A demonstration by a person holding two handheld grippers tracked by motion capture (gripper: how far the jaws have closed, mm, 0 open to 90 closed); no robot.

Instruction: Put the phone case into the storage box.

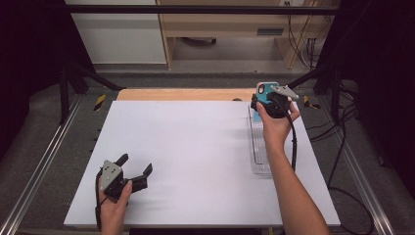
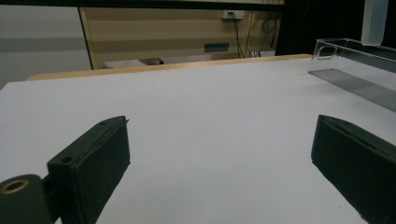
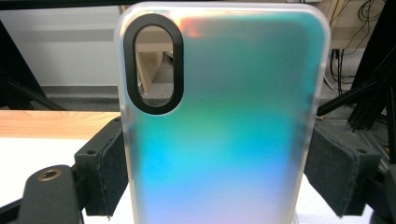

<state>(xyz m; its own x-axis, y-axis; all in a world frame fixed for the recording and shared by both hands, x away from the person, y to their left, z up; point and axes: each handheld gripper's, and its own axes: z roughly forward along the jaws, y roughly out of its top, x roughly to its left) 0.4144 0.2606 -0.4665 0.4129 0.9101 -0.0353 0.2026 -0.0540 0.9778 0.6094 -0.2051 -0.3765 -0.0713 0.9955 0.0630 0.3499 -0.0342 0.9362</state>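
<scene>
On the white table [image 1: 195,161] a clear tray [image 1: 258,147] lies along the right side, with nothing visible in it. The right gripper [image 1: 266,98] grips a teal phone case [image 3: 224,126] by its side edges, upright above the tray's far end, so the step looks like carrying the case to the tray; next it must be lowered in square. The left gripper [image 1: 137,169] rests near the front left, jaws wide apart and holding nothing.

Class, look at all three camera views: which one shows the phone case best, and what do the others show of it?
The right gripper view: the phone case is close up, its teal iridescent back and black camera cutout plain, clamped between the right gripper's jaws. The high view shows it small, at the far right. The left gripper view catches a pale corner at top right, probably the case.
</scene>
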